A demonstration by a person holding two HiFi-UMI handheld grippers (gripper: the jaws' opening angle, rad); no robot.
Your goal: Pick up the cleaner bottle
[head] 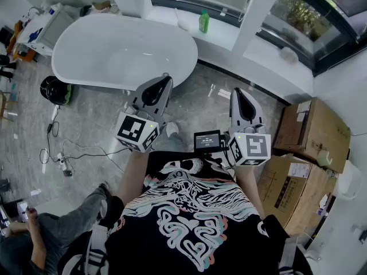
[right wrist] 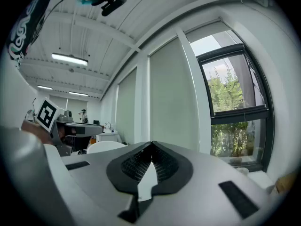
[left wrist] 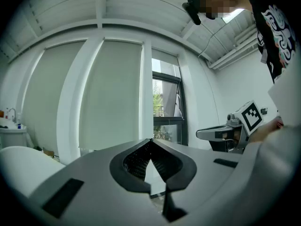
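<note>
- Cleaner bottle (head: 203, 22): small, bright green, upright, narrowing toward a paler top; label too small to read.
- Standing on the white window ledge (head: 225, 33), just behind the far rim of the white bathtub (head: 123, 51), under the dark-framed window.
- Well apart from both grippers, with the end of the tub and a stretch of grey marbled floor (head: 198, 99) between.
- Left gripper (head: 167, 78): held level in front of the chest and pointing toward the bathtub, its tip seen near the tub's near rim in the head view; jaws pressed together tip to tip, nothing between them.
- Right gripper (head: 237, 91): alongside the left, also level, pointing toward the ledge; jaws likewise closed on each other, empty.
- Small dark screen (head: 207, 140) at the chest, between the two grippers.
- Brown cardboard boxes (head: 312, 129) on the floor to the right, close to the wall.
- Black rounded thing with a green edge (head: 54, 90) on the floor left of the bathtub; thin cables (head: 63, 153) trailing across the floor near it.
- Seated person's leg (head: 74, 216) at the lower left of the head view.
</note>
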